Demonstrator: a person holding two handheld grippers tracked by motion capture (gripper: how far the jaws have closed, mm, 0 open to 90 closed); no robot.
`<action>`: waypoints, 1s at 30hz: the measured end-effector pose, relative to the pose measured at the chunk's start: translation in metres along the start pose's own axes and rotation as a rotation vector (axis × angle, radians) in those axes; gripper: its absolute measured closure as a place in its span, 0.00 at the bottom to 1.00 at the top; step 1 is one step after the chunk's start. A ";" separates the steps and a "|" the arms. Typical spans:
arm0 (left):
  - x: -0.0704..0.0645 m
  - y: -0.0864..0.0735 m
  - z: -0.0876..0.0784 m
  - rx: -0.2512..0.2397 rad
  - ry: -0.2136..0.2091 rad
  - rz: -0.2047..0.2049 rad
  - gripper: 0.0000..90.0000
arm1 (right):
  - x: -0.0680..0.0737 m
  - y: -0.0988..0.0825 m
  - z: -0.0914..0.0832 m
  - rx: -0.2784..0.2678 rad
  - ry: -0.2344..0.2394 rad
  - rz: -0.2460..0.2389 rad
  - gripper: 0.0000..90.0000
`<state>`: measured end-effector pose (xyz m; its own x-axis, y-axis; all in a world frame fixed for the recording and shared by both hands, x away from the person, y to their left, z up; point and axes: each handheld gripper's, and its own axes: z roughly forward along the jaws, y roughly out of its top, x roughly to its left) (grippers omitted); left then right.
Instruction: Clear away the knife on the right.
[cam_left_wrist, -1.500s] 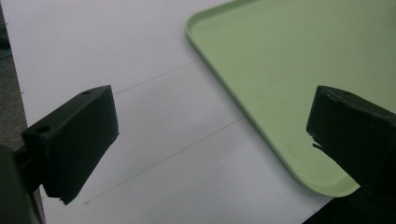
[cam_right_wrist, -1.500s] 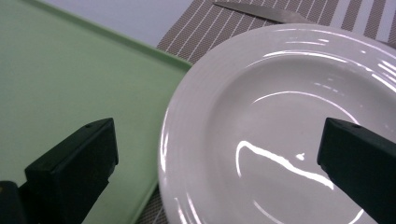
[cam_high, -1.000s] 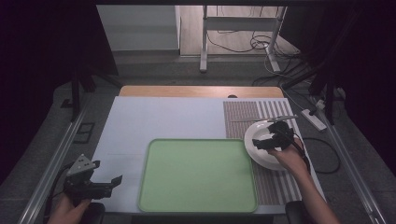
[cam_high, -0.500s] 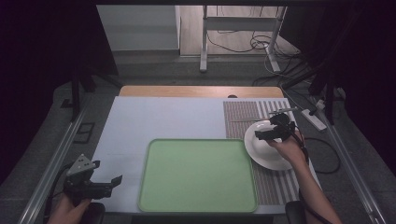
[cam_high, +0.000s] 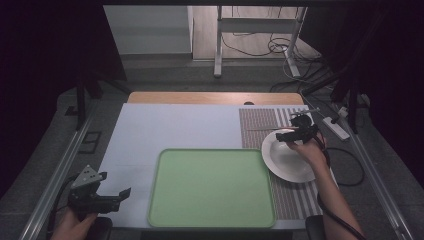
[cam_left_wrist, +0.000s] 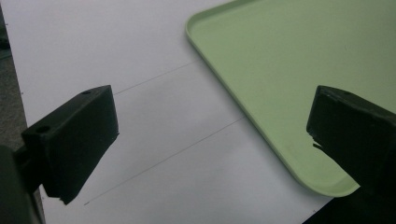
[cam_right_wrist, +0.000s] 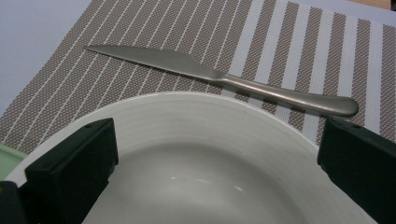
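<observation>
Black jaws spread wide and empty, the right gripper (cam_high: 283, 136) hovers over the white plate's (cam_right_wrist: 201, 140) far rim, the steel knife (cam_right_wrist: 219, 77) lying just beyond on the striped placemat (cam_right_wrist: 299, 42), while the left gripper (cam_high: 112, 196), also agape, waits by the green tray's (cam_left_wrist: 289, 84) near corner.

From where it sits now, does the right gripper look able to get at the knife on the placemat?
Probably yes. The right gripper is open above the white bowl, and the knife lies flat on the striped placemat just beyond the rim, with nothing between them.
</observation>
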<state>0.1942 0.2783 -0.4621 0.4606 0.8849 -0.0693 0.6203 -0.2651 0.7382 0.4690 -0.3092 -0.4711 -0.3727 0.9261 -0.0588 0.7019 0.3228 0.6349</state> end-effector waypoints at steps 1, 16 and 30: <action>0.000 0.000 0.000 0.000 0.000 0.001 0.03 | -0.001 0.001 0.001 0.001 -0.003 0.000 0.00; 0.000 0.000 0.000 -0.001 -0.003 0.001 0.03 | -0.017 0.023 0.023 0.028 -0.032 0.010 0.04; 0.000 0.000 0.000 -0.002 -0.006 -0.001 0.03 | -0.041 0.039 0.040 0.072 -0.002 0.025 0.82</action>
<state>0.1941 0.2788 -0.4620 0.4638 0.8829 -0.0737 0.6193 -0.2635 0.7396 0.5355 -0.3272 -0.4748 -0.3538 0.9342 -0.0453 0.7528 0.3131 0.5790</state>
